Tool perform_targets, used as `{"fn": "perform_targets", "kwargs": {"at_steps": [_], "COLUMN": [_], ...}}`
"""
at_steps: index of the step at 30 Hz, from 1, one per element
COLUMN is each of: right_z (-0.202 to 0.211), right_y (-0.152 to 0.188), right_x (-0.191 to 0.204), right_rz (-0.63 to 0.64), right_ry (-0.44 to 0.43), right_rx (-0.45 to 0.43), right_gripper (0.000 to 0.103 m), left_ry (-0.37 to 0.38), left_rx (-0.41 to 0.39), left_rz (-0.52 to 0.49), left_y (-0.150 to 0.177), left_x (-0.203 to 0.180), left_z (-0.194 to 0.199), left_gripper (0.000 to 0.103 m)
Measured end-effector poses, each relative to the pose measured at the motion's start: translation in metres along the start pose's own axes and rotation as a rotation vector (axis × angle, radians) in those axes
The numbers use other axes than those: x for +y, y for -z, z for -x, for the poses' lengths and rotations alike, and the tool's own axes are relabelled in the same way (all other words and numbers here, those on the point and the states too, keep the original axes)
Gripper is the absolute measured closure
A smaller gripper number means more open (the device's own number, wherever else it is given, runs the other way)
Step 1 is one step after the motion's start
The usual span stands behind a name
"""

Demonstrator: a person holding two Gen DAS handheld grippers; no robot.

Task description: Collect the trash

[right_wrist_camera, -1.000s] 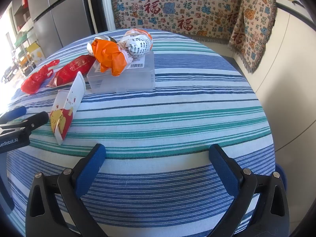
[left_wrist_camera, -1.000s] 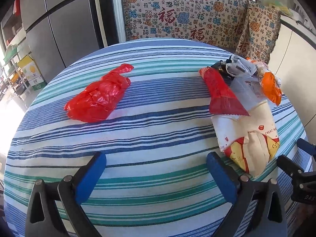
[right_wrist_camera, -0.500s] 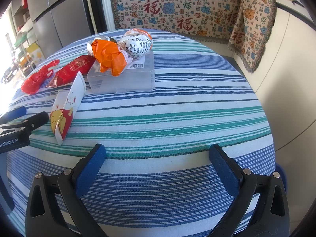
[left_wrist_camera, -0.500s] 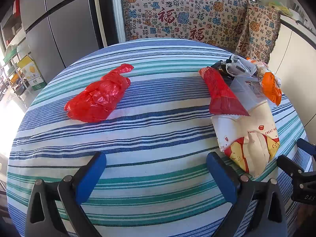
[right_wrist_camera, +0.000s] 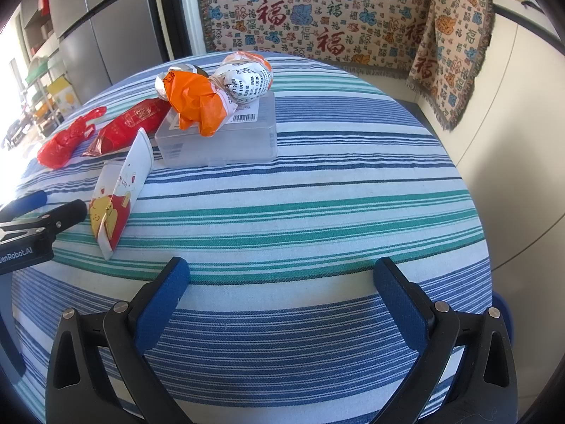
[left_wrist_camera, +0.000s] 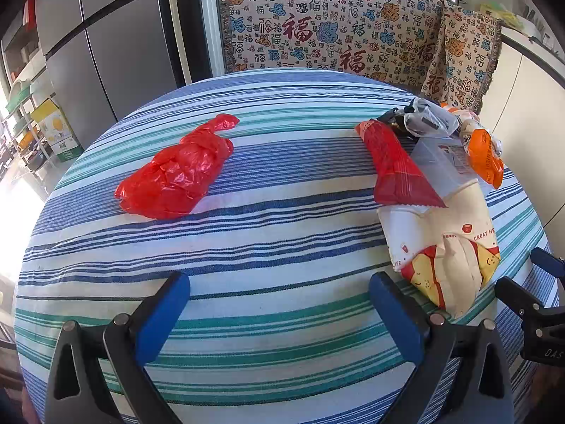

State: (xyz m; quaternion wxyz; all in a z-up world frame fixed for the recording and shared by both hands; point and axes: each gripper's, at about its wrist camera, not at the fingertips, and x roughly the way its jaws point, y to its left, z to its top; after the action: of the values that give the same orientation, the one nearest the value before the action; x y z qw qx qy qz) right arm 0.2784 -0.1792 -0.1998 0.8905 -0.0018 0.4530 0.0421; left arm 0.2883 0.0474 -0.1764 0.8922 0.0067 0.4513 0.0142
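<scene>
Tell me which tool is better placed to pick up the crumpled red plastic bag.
Left. The crumpled red plastic bag lies ahead of the open left tool, while from the open right tool it sits far left, beyond the white snack packet.

Both fisheye views are lit brightly by daylight entering from the far left of each tool, where the picture is blown out to white. Soft, short shadows are cast rightward beneath the red plastic bag (left_wrist_camera: 176, 173) and the clear plastic box (right_wrist_camera: 219, 141) on the striped counter (left_wrist_camera: 282, 247). A mild sheen is seen on the red bag. Straight lines are bent strongly toward the edges, and the corners are darkened to black. The centre is rendered sharp; little blur is noticed.
</scene>
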Motion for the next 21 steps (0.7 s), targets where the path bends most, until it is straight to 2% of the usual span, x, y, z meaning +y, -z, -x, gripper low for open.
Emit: {"fn": "perform_targets", "kwargs": {"at_steps": [21], "right_z": [0.0001], "right_y": [0.0009], "right_x": [-0.0003], "right_rz": [-0.001], "right_ry": [-0.001], "right_rx": [-0.001], "right_gripper": [0.0], "left_ry": [0.003], "left_rx": [0.001], "left_rz": [-0.003], "left_y": [-0.0006], "left_x": [0.0012], "left_z": [0.0002], "left_gripper": [0.0]}}
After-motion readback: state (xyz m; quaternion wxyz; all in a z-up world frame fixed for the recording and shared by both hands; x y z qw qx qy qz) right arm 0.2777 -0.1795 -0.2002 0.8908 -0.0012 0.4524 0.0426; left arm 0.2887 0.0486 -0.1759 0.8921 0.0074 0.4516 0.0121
